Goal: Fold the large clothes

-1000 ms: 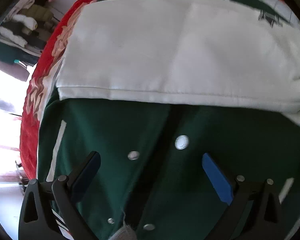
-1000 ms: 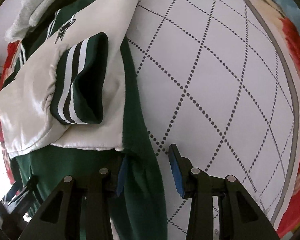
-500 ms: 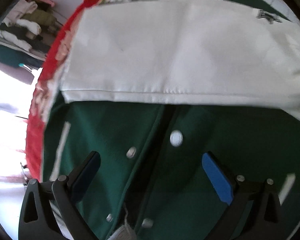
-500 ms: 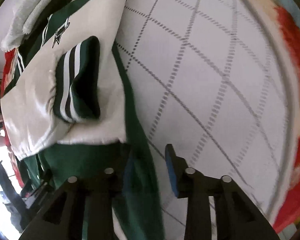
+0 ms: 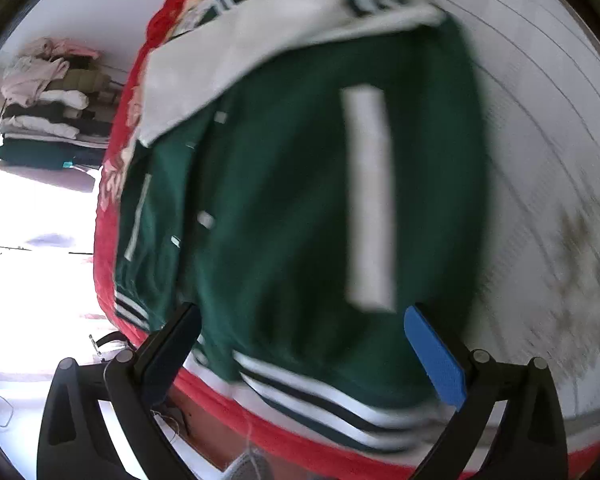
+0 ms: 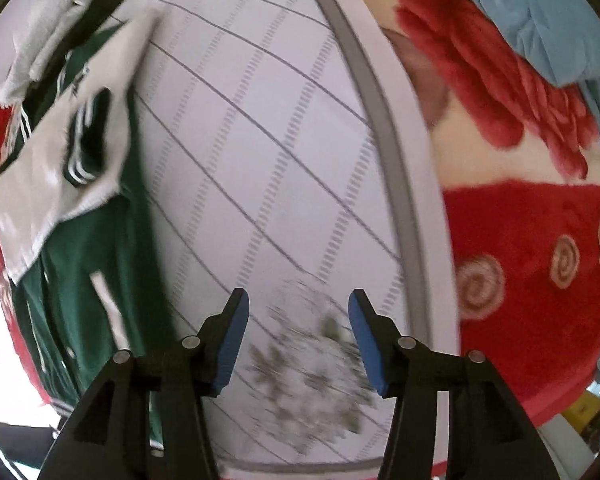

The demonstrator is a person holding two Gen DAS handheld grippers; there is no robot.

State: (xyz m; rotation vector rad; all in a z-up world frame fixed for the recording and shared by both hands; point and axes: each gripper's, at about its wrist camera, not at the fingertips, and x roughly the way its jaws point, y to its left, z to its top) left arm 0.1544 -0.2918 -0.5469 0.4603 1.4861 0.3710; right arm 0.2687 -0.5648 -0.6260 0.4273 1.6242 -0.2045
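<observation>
White diamond-quilted mat [image 6: 260, 160] over the red floral blanket [image 6: 520, 240]; green-and-white varsity jacket [image 5: 300, 200] lies on it, sleeves folded in; your left gripper [image 5: 300, 344] and right gripper [image 6: 296, 340] both spread, empty; next, likely grip the striped hem [image 5: 320, 396], fold upward.

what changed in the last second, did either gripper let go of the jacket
The right gripper let go of the green jacket edge, opened and swung right over the white quilted sheet. The left gripper pulled back toward the striped hem. Left jaws stayed open; the white sleeve remains folded across.
</observation>
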